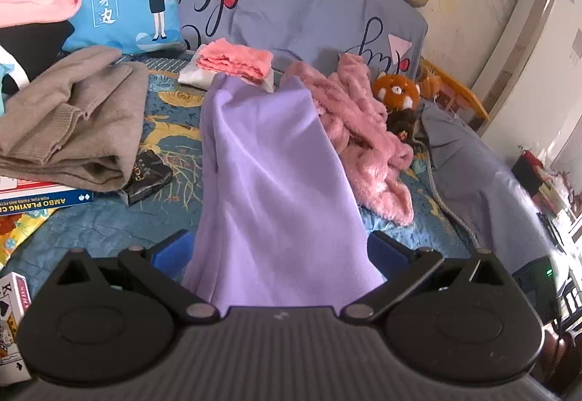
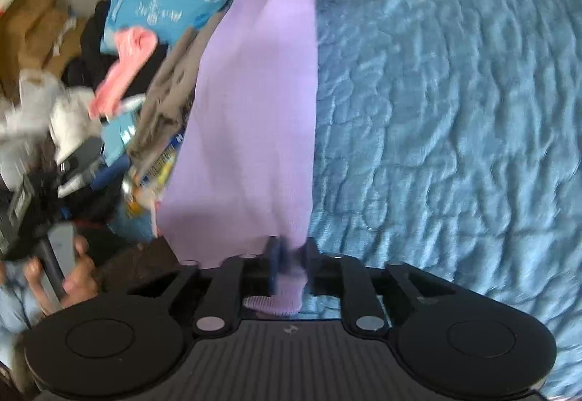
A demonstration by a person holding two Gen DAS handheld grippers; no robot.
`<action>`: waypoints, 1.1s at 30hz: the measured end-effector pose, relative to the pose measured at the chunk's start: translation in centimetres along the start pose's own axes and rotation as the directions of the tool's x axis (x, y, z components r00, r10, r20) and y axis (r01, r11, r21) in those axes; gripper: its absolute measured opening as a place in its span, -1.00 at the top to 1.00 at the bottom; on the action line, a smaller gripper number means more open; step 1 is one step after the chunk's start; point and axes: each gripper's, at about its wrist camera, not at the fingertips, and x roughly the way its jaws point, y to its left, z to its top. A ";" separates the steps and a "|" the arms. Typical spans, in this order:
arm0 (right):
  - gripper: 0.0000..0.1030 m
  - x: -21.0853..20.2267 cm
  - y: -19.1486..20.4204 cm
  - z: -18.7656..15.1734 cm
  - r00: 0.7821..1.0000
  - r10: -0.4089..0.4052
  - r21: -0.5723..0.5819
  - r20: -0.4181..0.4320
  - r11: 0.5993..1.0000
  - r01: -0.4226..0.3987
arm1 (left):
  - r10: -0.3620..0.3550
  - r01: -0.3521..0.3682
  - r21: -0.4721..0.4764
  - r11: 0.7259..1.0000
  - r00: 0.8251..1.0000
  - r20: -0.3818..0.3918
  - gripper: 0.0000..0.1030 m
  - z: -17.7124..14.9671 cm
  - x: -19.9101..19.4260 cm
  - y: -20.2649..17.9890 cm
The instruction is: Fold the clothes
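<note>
On the bed [image 2: 436, 110], a lilac garment [image 1: 269, 161] is stretched between the two grippers, running away from both cameras toward the pillows. The step in hand looks like laying it out flat before the first fold: it hangs in a long, narrow strip, not yet spread on the quilt.

Right gripper [image 2: 289, 255]: jaws nearly together, with the garment's ribbed hem bunched between them and a bit of cloth poking out behind. The view is blurred, so I judge it a pinch on the hem, not a loose pass.

Left gripper [image 1: 280, 248]: jaws stand wide, blue pads to either side of a thick bundle of the cloth that fills the gap. Whether the pads press on it I cannot tell, as the cloth hides their inner faces.

Next move, as I judge it, calls for lowering the garment onto the bare blue quilt on the right, clear of the grey sweater [image 1: 72, 117] and the fluffy pink garment [image 1: 363, 132], with even tension so it lands without creases.
</note>
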 end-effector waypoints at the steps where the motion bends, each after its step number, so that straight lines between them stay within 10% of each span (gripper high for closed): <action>1: 0.49 -0.9 0.4 0.4 0.999 -0.031 -0.051 0.024 0.998 0.033 | 0.005 -0.005 0.004 1.000 1.000 -0.001 -0.99 0.0 0.0 0.0; 10: 0.18 -2.6 2.8 11.1 0.944 -0.159 -0.324 0.288 0.912 0.253 | 0.064 -0.058 0.100 0.993 0.996 -0.055 -0.99 -0.2 2.3 -1.5; 18: 0.14 4.2 6.2 26.6 0.879 -0.160 -0.554 0.449 0.722 0.414 | 0.033 -0.023 0.150 0.988 0.997 -0.068 -0.99 -0.5 2.7 -2.9; 30: 0.13 12.7 4.0 38.4 0.899 -0.289 -0.500 0.329 0.754 0.425 | 0.029 -0.029 -0.004 1.000 0.997 -0.069 -0.99 1.1 3.8 -0.1; 32: 0.35 13.9 3.7 38.7 0.901 -0.305 -0.497 0.307 0.756 0.425 | 0.021 -0.022 -0.014 1.000 0.997 -0.071 -0.99 1.2 3.9 0.1; 33: 0.81 14.2 3.6 38.8 0.902 -0.309 -0.487 0.301 0.763 0.424 | 0.021 -0.023 -0.018 1.000 0.997 -0.073 -0.99 1.3 4.0 0.2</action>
